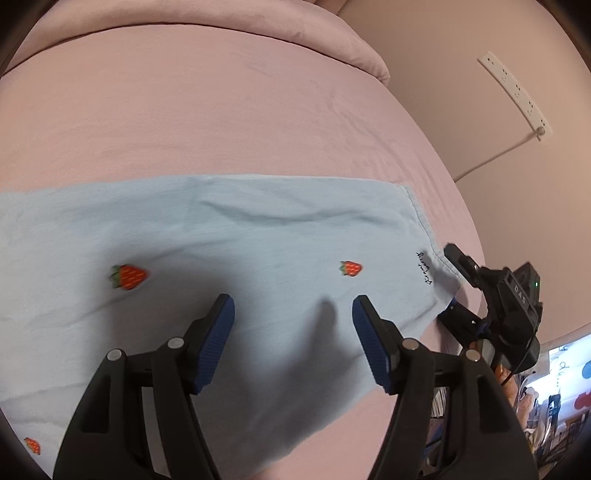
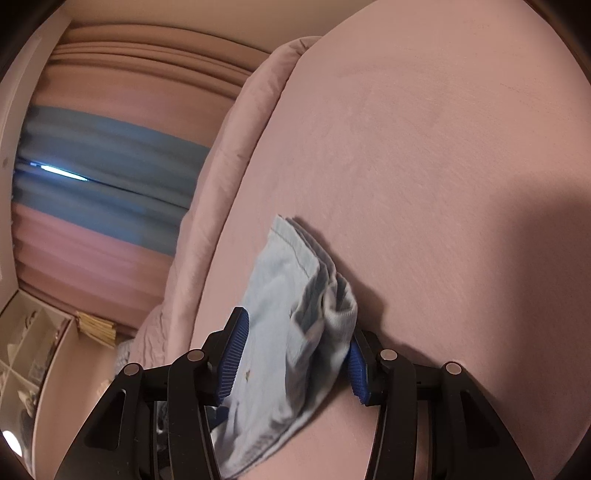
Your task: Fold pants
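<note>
Light blue pants (image 1: 258, 236) with red strawberry patches (image 1: 129, 277) lie spread across a pink bed (image 1: 221, 122). My left gripper (image 1: 293, 314) hovers open just above the cloth, with nothing between its blue pads. The right gripper (image 1: 452, 280) sits at the hem corner on the right. In the right wrist view the bunched hem of the pants (image 2: 288, 266) lies between the right gripper's (image 2: 295, 328) parted jaws. The cloth looks slack there, brushing the pads rather than pinched by them.
A rolled pink duvet (image 1: 295, 29) lies along the far side of the bed. A white power strip (image 1: 515, 94) with its cable hangs on the wall to the right. Striped curtains (image 2: 110, 166) and a shelf unit (image 2: 22, 350) stand beyond the bed's edge.
</note>
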The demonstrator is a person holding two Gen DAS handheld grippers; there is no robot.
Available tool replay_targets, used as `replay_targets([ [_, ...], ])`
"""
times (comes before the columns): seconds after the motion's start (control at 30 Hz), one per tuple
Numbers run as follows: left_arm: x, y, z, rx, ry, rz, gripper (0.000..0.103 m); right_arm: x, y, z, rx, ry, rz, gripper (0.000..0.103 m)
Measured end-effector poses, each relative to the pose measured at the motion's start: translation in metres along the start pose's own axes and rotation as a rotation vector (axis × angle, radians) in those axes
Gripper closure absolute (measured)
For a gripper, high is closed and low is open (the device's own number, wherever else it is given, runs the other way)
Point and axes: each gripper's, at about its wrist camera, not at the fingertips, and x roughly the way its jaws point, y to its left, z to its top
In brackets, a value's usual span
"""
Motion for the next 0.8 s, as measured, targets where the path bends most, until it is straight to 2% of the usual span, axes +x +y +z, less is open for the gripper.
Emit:
replay_targets([
  [0.47,0.023,-0.030,0.014,0.022,0.028,-0.074,0.037,-0.007,0.011,-0.017,-0.073,-0.034,-0.080,0.054],
  [0.7,0.030,-0.035,0.018,0.018,0.037,-0.084,0.037,-0.016,0.011,-0.023,-0.097,-0.047,-0.091,0.054],
  [0.8,0.033,-0.034,0.019,0.000,0.040,-0.086,0.037,-0.018,0.010,-0.024,-0.115,-0.049,-0.116,0.061],
])
